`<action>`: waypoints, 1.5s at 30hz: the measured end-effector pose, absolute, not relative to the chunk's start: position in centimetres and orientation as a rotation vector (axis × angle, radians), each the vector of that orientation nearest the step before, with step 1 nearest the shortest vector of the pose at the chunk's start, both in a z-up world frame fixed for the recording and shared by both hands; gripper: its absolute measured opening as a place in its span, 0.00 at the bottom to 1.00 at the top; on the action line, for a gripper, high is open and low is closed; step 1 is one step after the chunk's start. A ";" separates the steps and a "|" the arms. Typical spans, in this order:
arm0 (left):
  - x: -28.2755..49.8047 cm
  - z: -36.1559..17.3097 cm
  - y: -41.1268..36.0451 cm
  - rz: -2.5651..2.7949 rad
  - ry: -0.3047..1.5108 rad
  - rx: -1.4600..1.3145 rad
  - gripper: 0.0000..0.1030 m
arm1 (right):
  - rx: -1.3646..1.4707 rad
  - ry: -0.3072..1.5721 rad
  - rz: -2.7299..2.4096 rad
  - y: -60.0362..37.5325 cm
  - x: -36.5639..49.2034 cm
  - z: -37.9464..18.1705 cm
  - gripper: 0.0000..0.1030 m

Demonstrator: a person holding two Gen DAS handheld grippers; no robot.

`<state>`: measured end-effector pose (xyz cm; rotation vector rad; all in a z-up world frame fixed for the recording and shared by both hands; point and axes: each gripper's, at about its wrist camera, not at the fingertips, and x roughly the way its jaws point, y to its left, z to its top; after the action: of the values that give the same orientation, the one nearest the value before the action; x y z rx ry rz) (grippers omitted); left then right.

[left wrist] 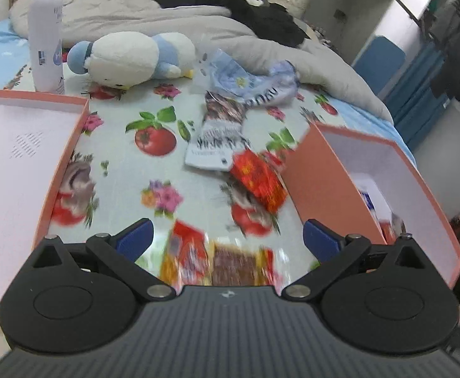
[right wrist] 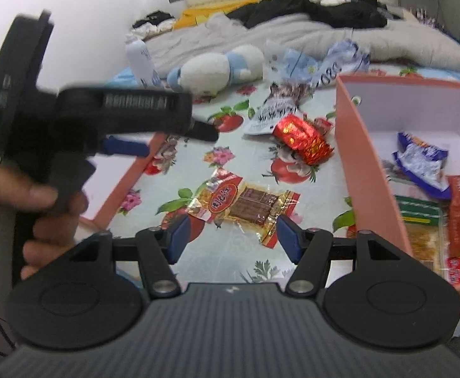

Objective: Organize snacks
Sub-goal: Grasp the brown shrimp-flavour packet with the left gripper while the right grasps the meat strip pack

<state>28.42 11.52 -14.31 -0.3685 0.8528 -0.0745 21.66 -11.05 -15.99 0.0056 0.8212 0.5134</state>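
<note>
The snack packet point(right wrist: 241, 208), clear-wrapped with a brown bar inside, lies flat on the flowered cloth point(right wrist: 198, 163) between the two pink boxes, its long axis slanting from upper left to lower right. Only the right wrist view shows snacks inside the right box point(right wrist: 360, 163). Right tongs point(right wrist: 233, 238) gape wide, empty, angled down over the packet. Left tongs point(left wrist: 228, 236) likewise stand wide and empty.

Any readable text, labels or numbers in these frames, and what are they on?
"020", partial and uncertain: crumpled blue-white wrapper.
Chinese characters on a red oval, too blurred to read: clear-wrapped snack bar.
Black characters, blurred: white packet.
Print too small to read: white bottle.
</note>
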 end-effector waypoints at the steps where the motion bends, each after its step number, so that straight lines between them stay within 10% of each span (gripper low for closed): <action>1: 29.7 -14.6 12.0 -0.078 0.855 -0.381 0.99 | 0.005 0.831 0.515 -10.8 22.3 -16.5 0.60; 11: 42.7 -18.3 13.8 -0.139 0.910 -0.388 0.99 | -0.031 0.898 0.509 -8.3 28.2 -21.4 0.62; 14: 46.1 -20.0 13.6 -0.153 0.937 -0.386 0.99 | -0.032 0.924 0.523 -7.8 29.6 -22.8 0.86; 29: 56.3 -25.4 10.6 -0.212 1.008 -0.348 0.94 | -0.285 0.903 0.600 -5.0 31.8 -25.9 0.87; 38: 55.2 -24.9 10.4 -0.197 1.026 -0.274 0.53 | -0.278 0.904 0.611 -5.5 31.5 -25.5 0.69; 45: 50.7 -22.8 13.2 -0.126 1.038 -0.235 0.50 | -0.315 0.904 0.637 -5.4 29.8 -24.8 0.56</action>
<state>50.66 13.20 -22.77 -0.2355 1.0376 -0.1257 29.84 -5.37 -24.84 -0.3153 0.9037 0.6371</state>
